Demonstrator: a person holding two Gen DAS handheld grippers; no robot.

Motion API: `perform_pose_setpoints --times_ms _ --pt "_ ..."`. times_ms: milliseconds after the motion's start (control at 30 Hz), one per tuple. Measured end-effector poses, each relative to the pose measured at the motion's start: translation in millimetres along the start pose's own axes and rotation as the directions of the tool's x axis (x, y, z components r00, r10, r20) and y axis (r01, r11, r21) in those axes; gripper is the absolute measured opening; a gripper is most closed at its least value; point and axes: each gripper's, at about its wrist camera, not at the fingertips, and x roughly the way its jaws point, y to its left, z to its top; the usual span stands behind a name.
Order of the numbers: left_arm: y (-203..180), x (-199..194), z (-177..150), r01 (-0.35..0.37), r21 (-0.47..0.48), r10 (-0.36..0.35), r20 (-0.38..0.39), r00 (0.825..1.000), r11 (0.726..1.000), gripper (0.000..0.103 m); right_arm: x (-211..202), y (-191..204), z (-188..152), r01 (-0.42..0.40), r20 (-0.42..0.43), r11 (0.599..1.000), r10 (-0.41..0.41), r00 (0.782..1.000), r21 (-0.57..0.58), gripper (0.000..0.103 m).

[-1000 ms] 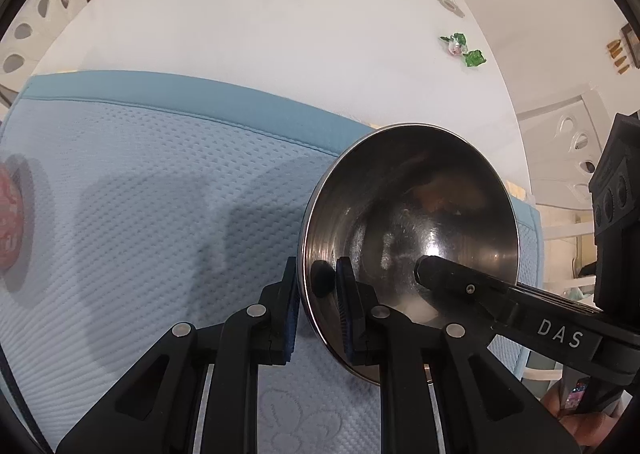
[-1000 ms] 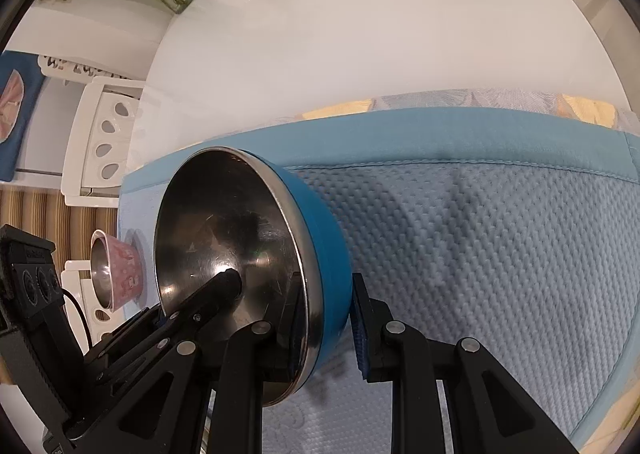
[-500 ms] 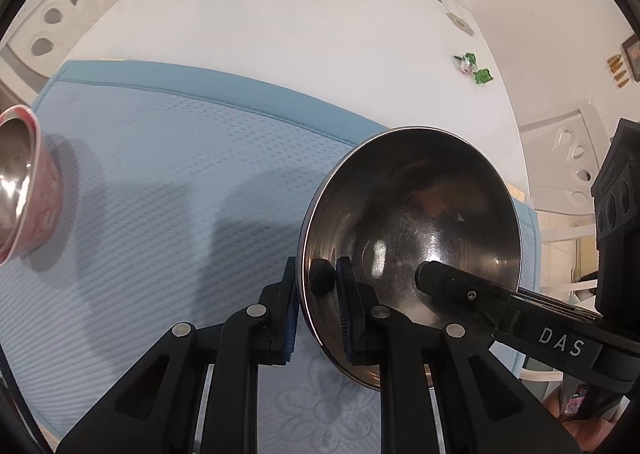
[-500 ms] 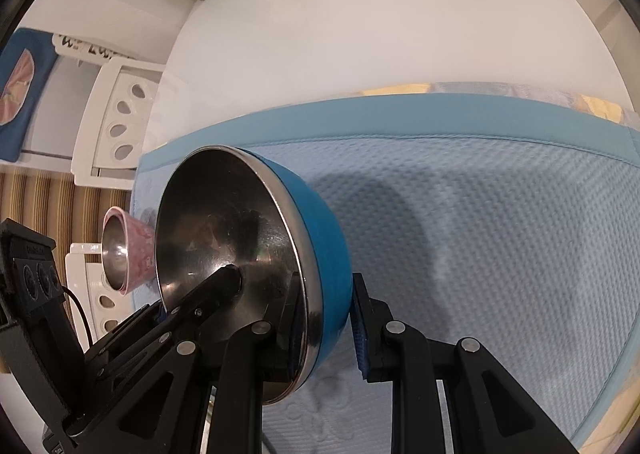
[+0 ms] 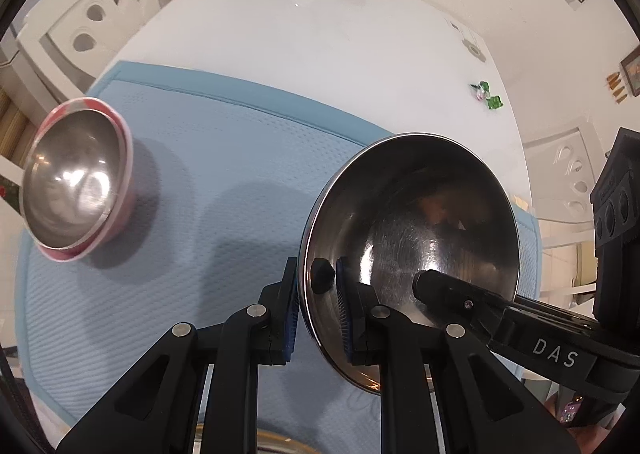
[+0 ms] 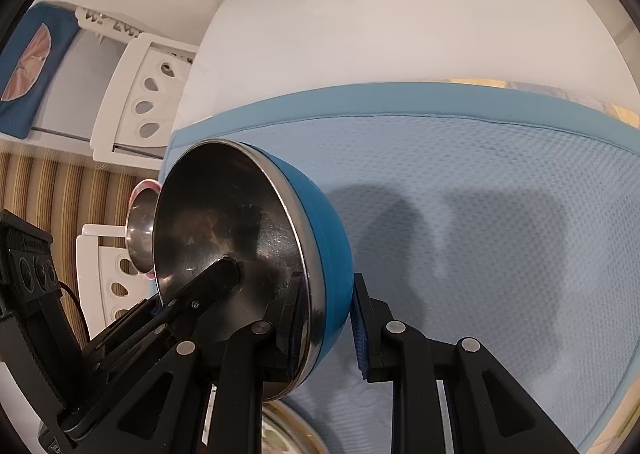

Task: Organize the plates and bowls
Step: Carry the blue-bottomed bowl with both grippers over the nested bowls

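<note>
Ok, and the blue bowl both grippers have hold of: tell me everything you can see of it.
The blue bowl has a matte blue outer shell and a shiny steel lining with a bright rim, scuffed and reflective inside. It is empty and tipped well onto its side, held off the light blue mat. The left gripper pinches its rim on one side and the right gripper pinches the opposite side, one of the fingers inside and one outside each time. Nothing else touches it. A smaller pink bowl sits on the mat apart from it.
</note>
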Motion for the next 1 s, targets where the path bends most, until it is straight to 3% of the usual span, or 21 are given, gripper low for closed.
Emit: perform_pose_setpoints --times_ms 467,1000 --pt "60.5 -47.1 6.8 0.008 -0.003 -0.008 0.047 0.999 1.000 0.014 -2.3 81.0 -6.7 0.010 0.031 0.999 -0.009 0.999 -0.052 0.021" --pt "136.6 -61.0 17.5 0.000 -0.040 0.002 0.055 0.998 0.999 0.014 35.9 150.9 -9.4 0.013 0.007 0.996 -0.013 1.000 -0.084 0.021"
